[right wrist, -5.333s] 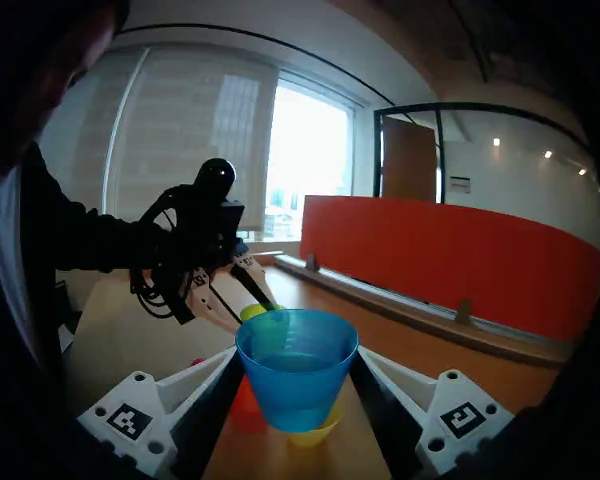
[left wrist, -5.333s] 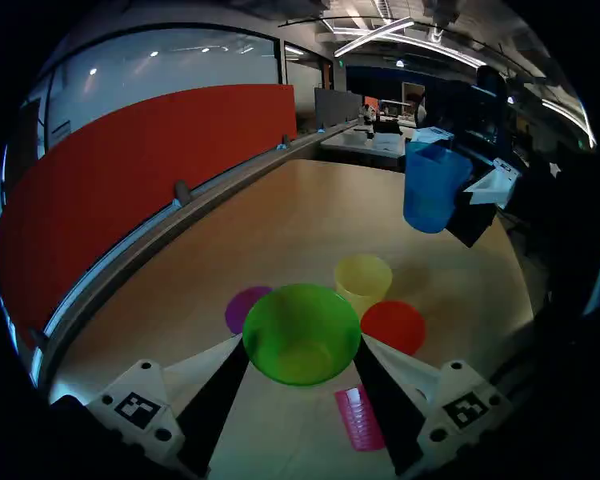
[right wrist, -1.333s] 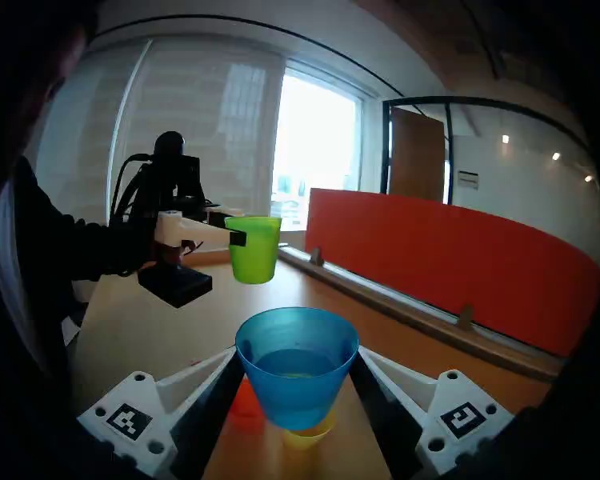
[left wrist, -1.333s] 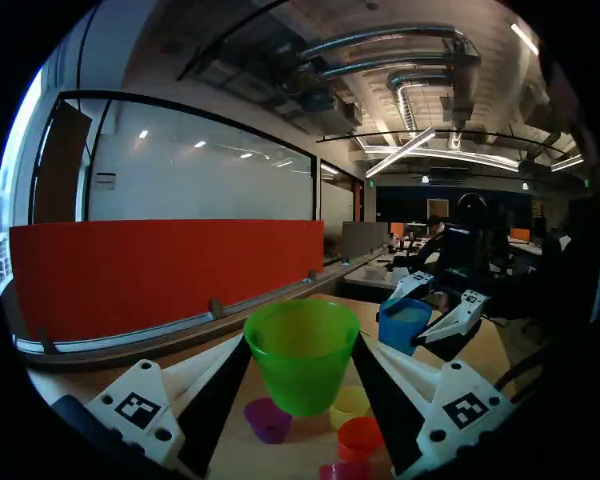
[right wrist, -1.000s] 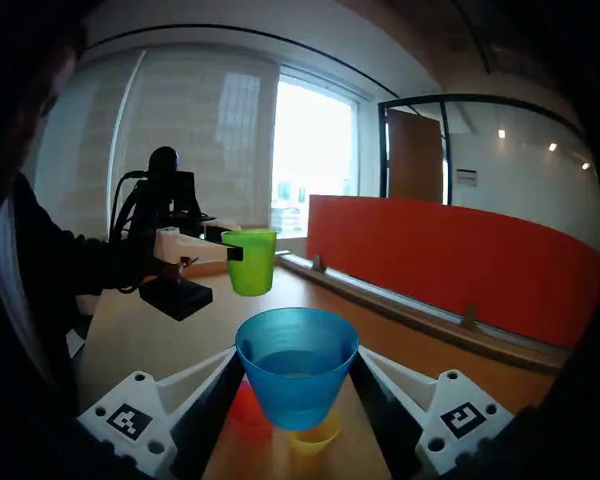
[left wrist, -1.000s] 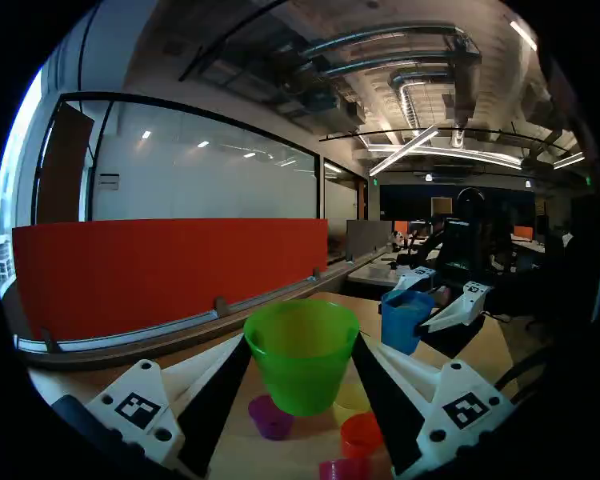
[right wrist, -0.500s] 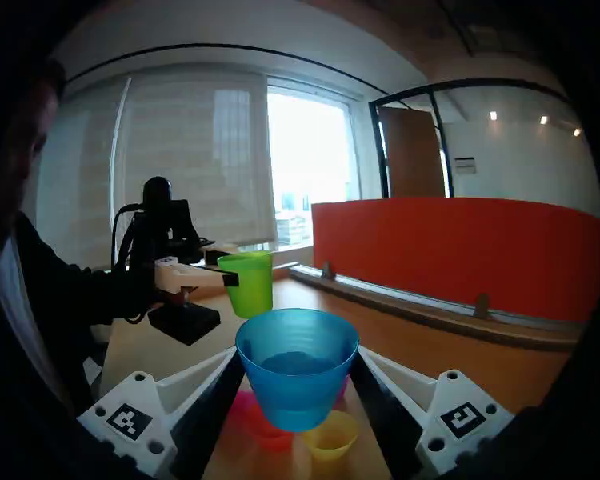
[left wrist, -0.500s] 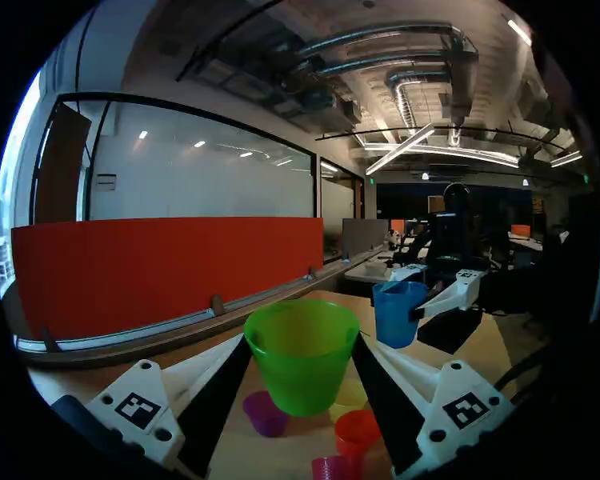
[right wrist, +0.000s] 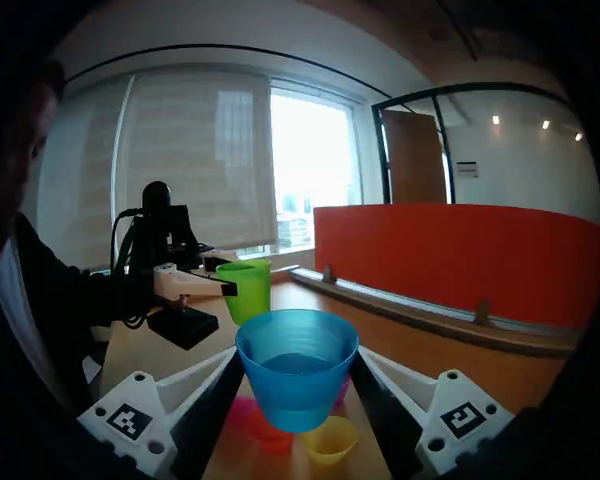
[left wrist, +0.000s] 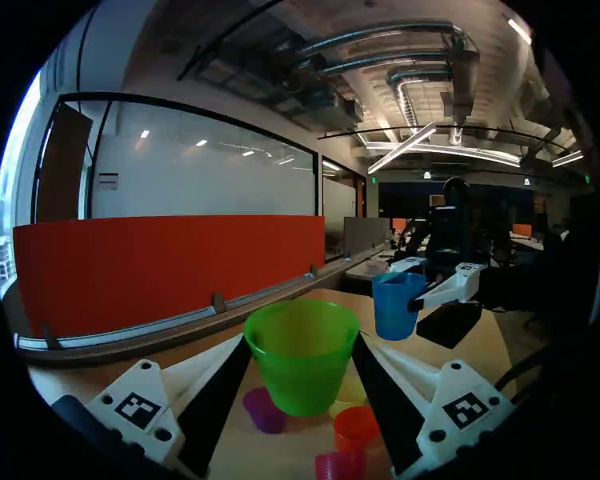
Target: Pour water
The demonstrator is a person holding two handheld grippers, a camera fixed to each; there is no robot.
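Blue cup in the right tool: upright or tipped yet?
Upright: the blue cup in the right tool has a level rim and water lying flat inside.

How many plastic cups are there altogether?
6. A green cup in the left gripper, a blue cup in the right gripper; a purple cup, yellow cup, orange cup and pink cup on the table. Others may be hidden.

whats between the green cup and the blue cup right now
Nothing: in the left gripper view the green cup and the blue cup are held apart with a bare gap of air between them.
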